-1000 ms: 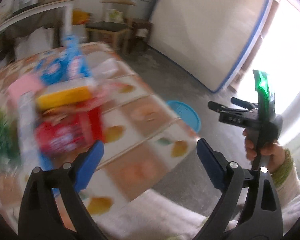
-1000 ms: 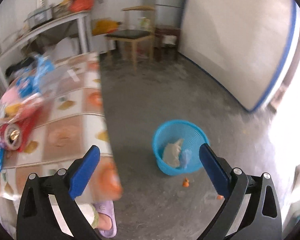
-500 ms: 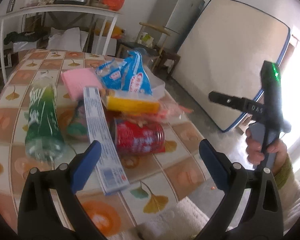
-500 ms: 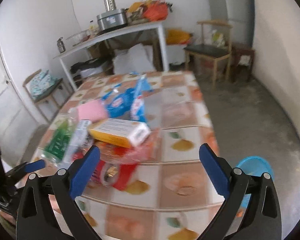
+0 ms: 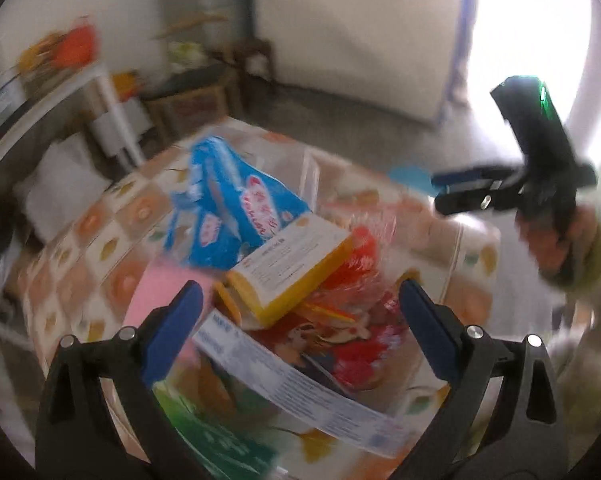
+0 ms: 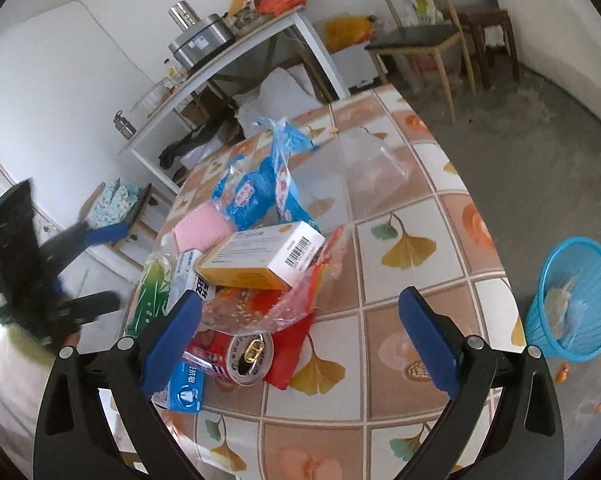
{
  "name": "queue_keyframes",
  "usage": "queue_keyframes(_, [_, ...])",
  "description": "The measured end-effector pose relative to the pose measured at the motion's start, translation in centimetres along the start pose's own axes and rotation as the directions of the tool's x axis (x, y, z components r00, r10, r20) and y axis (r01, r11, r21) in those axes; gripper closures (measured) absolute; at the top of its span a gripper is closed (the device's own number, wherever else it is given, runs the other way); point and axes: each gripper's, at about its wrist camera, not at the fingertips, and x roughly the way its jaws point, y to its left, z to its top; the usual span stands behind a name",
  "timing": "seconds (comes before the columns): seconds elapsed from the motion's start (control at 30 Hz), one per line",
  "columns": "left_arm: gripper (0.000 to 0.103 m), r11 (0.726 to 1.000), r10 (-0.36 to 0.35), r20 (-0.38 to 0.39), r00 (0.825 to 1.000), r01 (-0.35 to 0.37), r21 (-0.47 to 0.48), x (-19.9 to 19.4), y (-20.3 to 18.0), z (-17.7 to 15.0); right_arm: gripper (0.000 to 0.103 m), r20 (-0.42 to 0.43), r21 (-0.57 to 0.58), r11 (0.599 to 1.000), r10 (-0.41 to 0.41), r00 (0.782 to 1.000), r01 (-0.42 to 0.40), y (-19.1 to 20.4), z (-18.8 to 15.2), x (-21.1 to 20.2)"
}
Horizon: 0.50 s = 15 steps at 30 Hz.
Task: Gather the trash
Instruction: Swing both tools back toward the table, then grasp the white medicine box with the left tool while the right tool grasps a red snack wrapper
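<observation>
White walls (image 6: 52,92) and a grey concrete floor (image 6: 540,152). A white shelf table (image 6: 260,40) stands near a wooden chair (image 6: 420,40). Bright window (image 5: 528,32) light.

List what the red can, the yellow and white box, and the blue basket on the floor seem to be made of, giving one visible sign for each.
Red can: probably metal; its end is shiny silver with a pull tab.
Yellow and white box: looks like matte printed cardboard, with flat faces, crisp folded edges and a barcode.
Blue basket: likely plastic, with a uniform bright colour and thin ribbed lattice walls.
</observation>
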Motion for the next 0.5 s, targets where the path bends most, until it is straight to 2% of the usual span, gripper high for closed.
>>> queue_keyframes(0.17, [0.009,0.987,-0.106,-0.147,0.983,0.122,0.101,5.0,1.7,2.9,0.007,-0.003,0.057,0.997,0.06,0.998,-0.06,-2.3,0.4,0.6])
queue_keyframes(0.3, [0.009,0.959,-0.171,-0.287,0.942,0.227,0.173,9.2,1.9,4.6,0.007,-0.002,0.095,0.992,0.085,0.996,-0.085,-4.3,0.6,1.3])
queue_keyframes(0.5, [0.009,0.932,-0.202,-0.411,0.889,0.304,0.199,13.5,1.8,5.1,0.007,-0.02,0.128,0.986,0.107,0.994,-0.103,-6.3,0.6,2.6])
